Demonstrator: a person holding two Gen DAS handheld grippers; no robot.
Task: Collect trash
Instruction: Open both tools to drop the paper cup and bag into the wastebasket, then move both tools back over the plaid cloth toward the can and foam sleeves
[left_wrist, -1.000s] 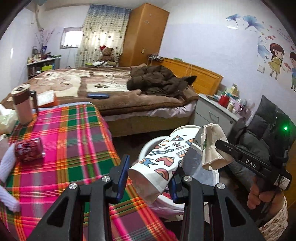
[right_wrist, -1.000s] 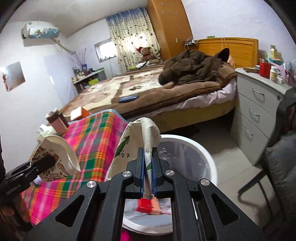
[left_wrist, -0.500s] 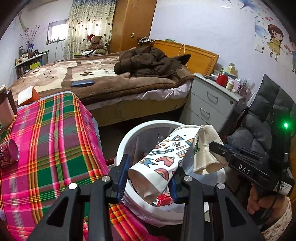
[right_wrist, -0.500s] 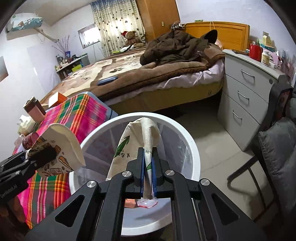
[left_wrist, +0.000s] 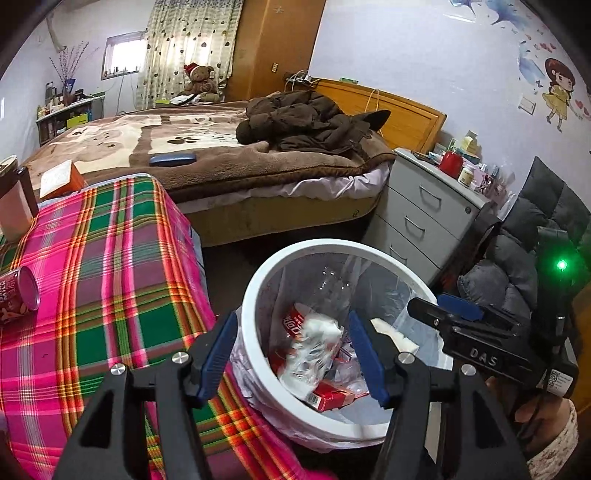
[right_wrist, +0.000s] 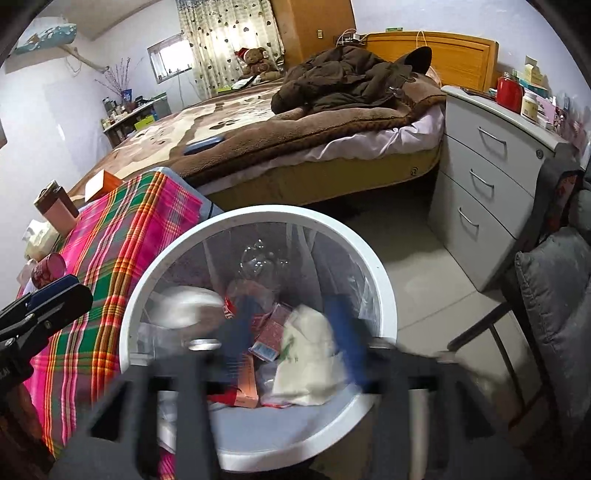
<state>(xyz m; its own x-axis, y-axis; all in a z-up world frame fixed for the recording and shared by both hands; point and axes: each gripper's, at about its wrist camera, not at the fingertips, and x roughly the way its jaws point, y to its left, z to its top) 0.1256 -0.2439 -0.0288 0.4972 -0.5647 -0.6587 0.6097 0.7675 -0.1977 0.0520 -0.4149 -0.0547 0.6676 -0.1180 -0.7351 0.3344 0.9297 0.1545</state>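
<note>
A white round trash bin (left_wrist: 258, 280) with a clear liner stands beside the plaid-covered table (left_wrist: 103, 280); it also shows in the right wrist view (right_wrist: 384, 280). My left gripper (left_wrist: 291, 354) is open and empty over the bin. My right gripper (right_wrist: 291, 332) is open and empty, blurred, over the bin; it also shows at the right of the left wrist view (left_wrist: 443, 314). Inside the bin lie a blurred patterned paper cup (left_wrist: 310, 343), a cream paper bag (right_wrist: 306, 362), red packets and a clear bottle. A red can (left_wrist: 18, 295) lies on its side on the table.
A brown-lidded tumbler (left_wrist: 13, 199) and an orange box (left_wrist: 61, 177) stand at the table's far end. A bed (left_wrist: 221, 155) with a dark coat is behind. A grey drawer unit (left_wrist: 421, 214) and a padded chair (left_wrist: 524, 258) stand right of the bin.
Both grippers opened over the bin. The patterned cup dropped from my left gripper and the cream bag from my right; both now lie inside the bin.
</note>
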